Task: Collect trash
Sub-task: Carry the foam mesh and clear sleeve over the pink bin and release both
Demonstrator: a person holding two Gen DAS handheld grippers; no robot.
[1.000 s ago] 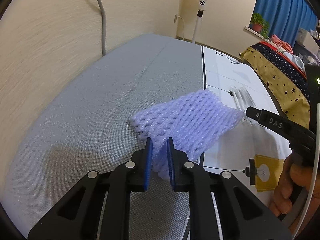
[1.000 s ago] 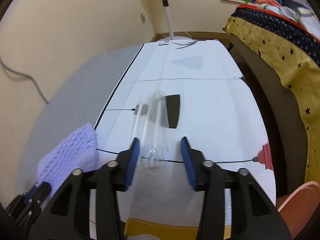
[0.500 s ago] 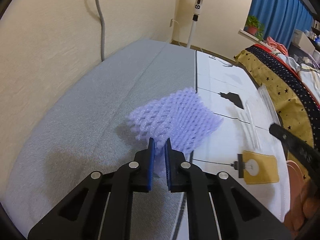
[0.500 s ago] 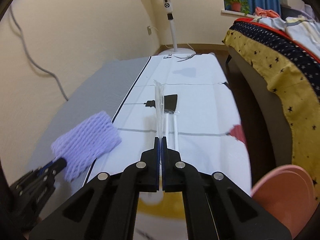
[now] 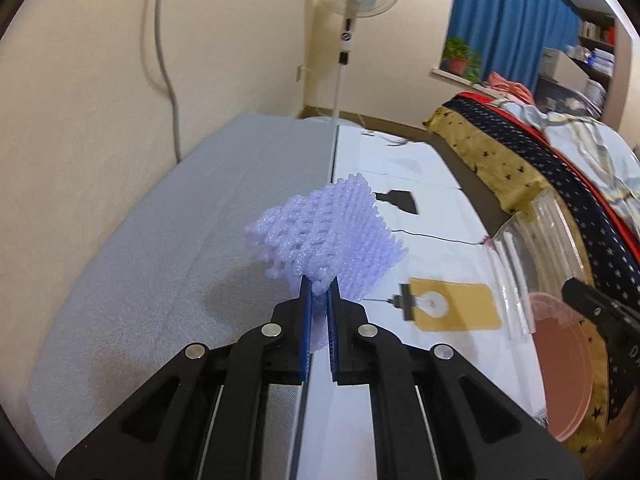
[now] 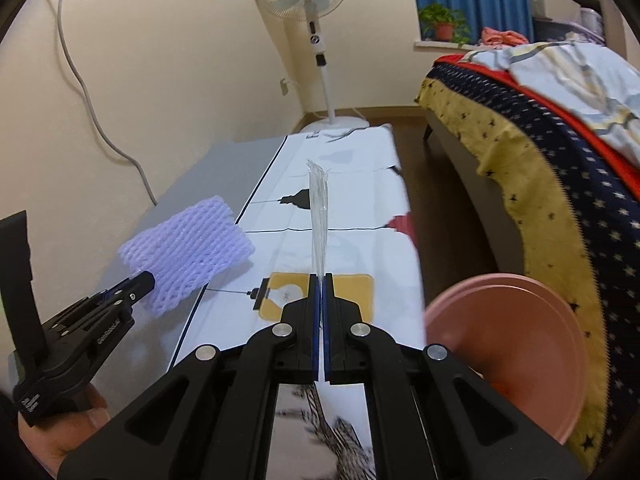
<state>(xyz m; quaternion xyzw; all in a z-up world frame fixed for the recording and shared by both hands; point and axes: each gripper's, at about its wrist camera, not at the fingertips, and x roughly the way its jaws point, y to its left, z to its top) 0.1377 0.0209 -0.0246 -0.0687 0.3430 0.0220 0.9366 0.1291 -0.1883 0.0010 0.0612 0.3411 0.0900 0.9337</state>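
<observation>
My left gripper (image 5: 319,286) is shut on a purple foam net sleeve (image 5: 332,236), which hangs in the air above the seam between the grey mat and the white printed sheet. From the right wrist view the same purple foam net sleeve (image 6: 188,248) sticks out of the left gripper (image 6: 146,280) at the left. My right gripper (image 6: 321,278) is shut on a clear plastic wrapper (image 6: 319,216) that stands up edge-on from its pads. In the left wrist view the clear plastic wrapper (image 5: 520,264) hangs at the right, above a pink bin.
A pink round bin (image 6: 508,344) stands on the floor right of the low table, beside a bed with a starred cover (image 6: 532,152). A white sheet with printed pictures (image 6: 348,208) and a grey mat (image 5: 168,240) cover the table. A standing fan (image 6: 312,12) is at the far end.
The right gripper closed on the clear wrapper and lifted it off the sheet. The left gripper raised the purple net. Both hands drew back and to the right, bringing the pink bin into view.
</observation>
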